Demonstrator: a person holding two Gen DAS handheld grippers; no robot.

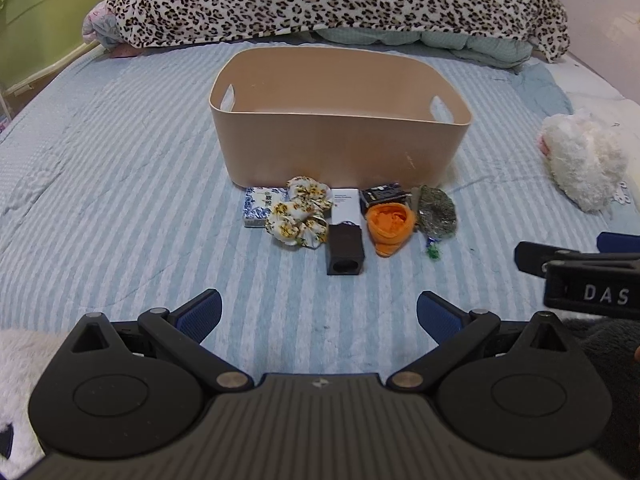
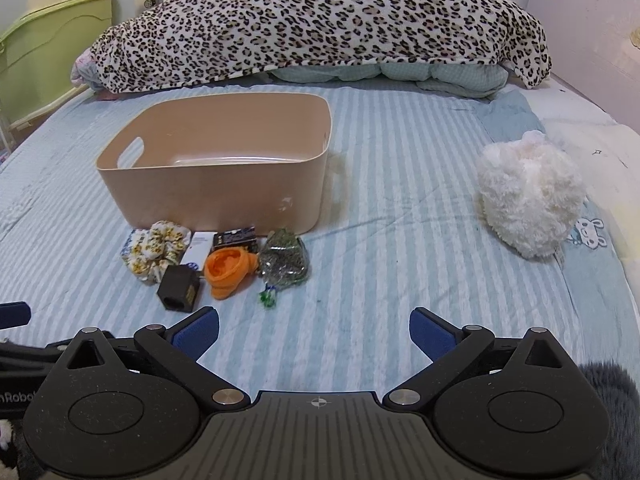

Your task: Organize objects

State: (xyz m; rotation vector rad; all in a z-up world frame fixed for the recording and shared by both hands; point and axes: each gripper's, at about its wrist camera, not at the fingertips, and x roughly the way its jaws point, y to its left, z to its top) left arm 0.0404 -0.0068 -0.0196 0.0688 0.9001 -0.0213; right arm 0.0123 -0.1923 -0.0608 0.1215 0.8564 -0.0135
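A beige bin [image 1: 340, 148] [image 2: 212, 192] stands on the striped bed, nothing visible inside. In front of it lie a blue-white box [image 1: 260, 204], a floral scrunchie [image 1: 298, 216] [image 2: 156, 252], a white box [image 1: 347, 206] [image 2: 199, 248], a dark cube [image 1: 346, 248] [image 2: 179, 288], a black packet [image 1: 382, 194] [image 2: 236, 237], an orange cloth [image 1: 390, 226] [image 2: 228, 270] and a green-grey mesh bag [image 1: 438, 212] [image 2: 285, 262]. My left gripper [image 1: 319, 316] is open and empty, short of the pile. My right gripper [image 2: 315, 332] is open and empty, right of the pile.
A leopard-print blanket [image 1: 340, 0] [image 2: 320, 20] is heaped at the bed's far end. A white fluffy toy [image 1: 584, 160] [image 2: 528, 196] lies on the right. A green cabinet [image 1: 40, 20] stands at the left. The right gripper shows at the left wrist view's right edge [image 1: 580, 276].
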